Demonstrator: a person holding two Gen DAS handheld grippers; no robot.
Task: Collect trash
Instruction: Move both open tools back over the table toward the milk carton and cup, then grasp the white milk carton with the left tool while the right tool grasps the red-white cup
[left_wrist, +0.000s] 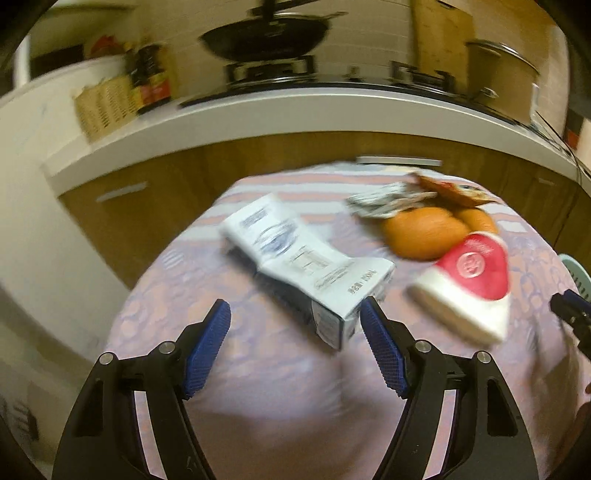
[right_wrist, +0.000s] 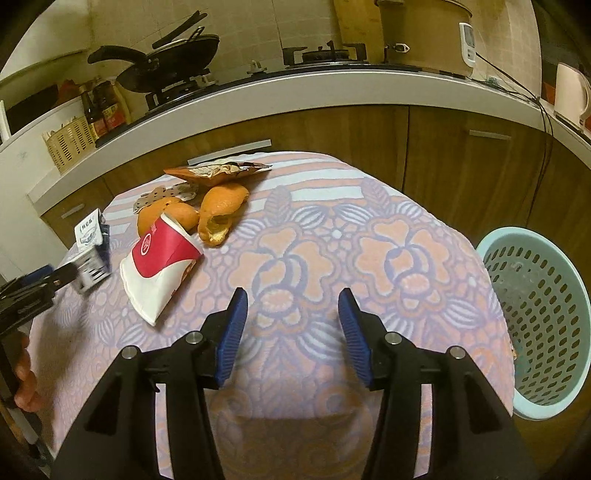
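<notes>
A flattened white-and-blue milk carton lies on the flowered tablecloth. My left gripper stands open just before the carton's near end, its pads off it. In the right wrist view the left gripper is at the carton. A crushed red-and-white paper cup lies beside orange peels. A brown snack wrapper and a dotted scrap lie behind them. My right gripper is open over bare cloth with nothing between its fingers.
A pale teal perforated basket stands on the floor right of the table. Behind the table runs a white counter with a stove, a black pan, bottles and a pot. A person's hand holds the left gripper.
</notes>
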